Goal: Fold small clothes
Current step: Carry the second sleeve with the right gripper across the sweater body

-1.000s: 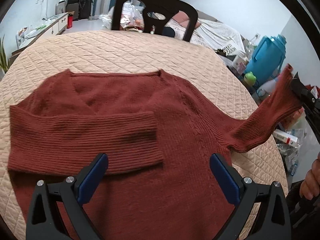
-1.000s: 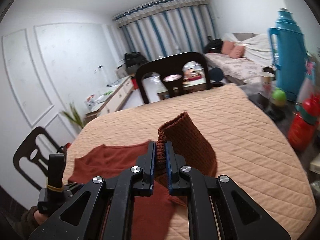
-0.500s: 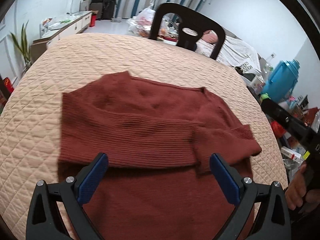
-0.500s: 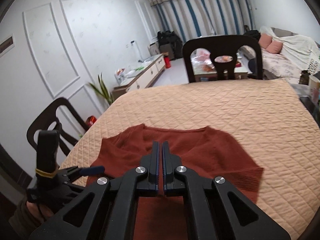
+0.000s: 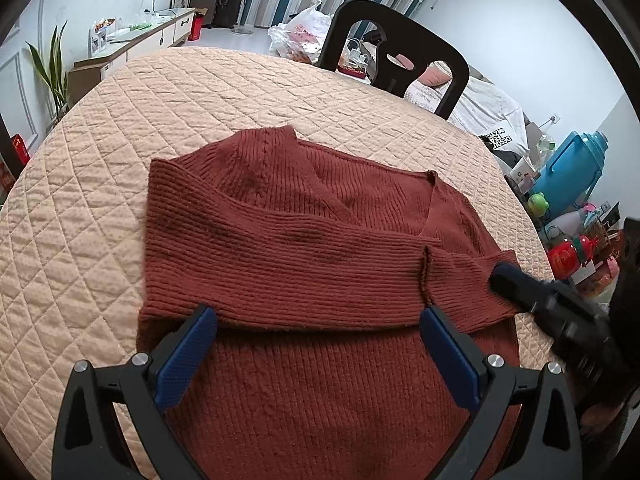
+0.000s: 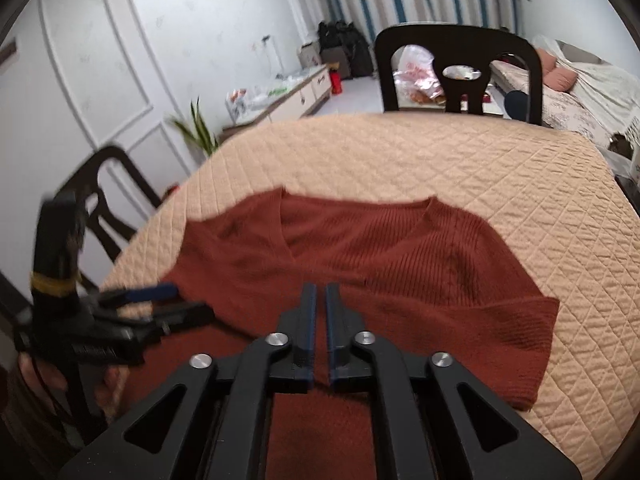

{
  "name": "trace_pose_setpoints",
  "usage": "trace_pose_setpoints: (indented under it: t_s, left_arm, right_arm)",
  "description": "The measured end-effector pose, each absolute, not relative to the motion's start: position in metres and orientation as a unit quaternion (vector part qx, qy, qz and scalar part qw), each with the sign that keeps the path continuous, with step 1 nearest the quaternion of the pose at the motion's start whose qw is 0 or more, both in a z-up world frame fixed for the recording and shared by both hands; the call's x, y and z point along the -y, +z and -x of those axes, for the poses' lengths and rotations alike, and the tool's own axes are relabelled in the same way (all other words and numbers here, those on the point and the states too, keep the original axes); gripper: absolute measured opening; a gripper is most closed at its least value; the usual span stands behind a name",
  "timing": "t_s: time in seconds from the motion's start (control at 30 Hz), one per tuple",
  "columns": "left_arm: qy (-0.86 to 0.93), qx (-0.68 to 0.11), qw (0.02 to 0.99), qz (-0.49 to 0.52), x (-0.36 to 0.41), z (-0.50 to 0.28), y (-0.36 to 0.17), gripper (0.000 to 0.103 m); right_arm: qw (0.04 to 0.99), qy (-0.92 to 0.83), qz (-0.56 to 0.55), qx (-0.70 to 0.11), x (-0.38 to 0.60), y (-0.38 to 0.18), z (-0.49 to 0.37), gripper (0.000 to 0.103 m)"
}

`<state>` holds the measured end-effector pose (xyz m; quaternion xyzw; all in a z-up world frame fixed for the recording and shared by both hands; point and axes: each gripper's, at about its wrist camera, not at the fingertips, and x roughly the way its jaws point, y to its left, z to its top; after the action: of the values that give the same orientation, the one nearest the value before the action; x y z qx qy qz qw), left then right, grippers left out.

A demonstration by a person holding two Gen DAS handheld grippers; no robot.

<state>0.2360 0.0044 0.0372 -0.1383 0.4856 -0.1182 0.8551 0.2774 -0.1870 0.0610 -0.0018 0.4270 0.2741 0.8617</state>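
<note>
A rust-red knit sweater lies flat on the quilted peach tablecloth, neck away from me. Both sleeves are folded across the chest; the left sleeve lies over most of it and the right sleeve's cuff meets its end. My left gripper hangs wide open just above the lower chest, holding nothing. My right gripper is low over the right sleeve's cuff. Its jaws are opening, a narrow gap shows between the pads, and no cloth is pinched there.
A black chair stands at the table's far side, another chair at the left. A blue thermos and small bottles crowd the table's right edge. A hand holds the left gripper.
The right gripper carried the right sleeve, raised at the table's right, across onto the chest and came down. Its jaws, shut on the cuff before, now stand slightly apart. The left gripper shifted sideways.
</note>
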Motion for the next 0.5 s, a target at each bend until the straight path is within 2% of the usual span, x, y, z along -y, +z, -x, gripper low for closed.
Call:
trace_pose_setpoints:
  t_s: [0.1, 0.27, 0.47, 0.5]
  left_arm:
    - [-0.114, -0.483, 0.858, 0.132, -0.008, -0.232, 0.037, 0.102]
    - [-0.102, -0.486, 0.858, 0.134, -0.017, -0.23, 0.033, 0.102]
    - [-0.096, -0.489, 0.855, 0.14, -0.026, -0.227, 0.028, 0.102]
    - [-0.097, -0.489, 0.855, 0.143, -0.027, -0.227, 0.028, 0.102]
  right_arm:
    - [0.853, 0.279, 0.022, -0.44, 0.182, 0.047, -0.271, 0.04]
    - [0.846, 0.28, 0.082, -0.445, 0.161, 0.025, -0.257, 0.055]
    - [0.857, 0.243, 0.129, -0.435, 0.148, 0.014, -0.254, 0.055]
    - [0.86, 0.239, 0.123, -0.434, 0.149, 0.014, -0.255, 0.051]
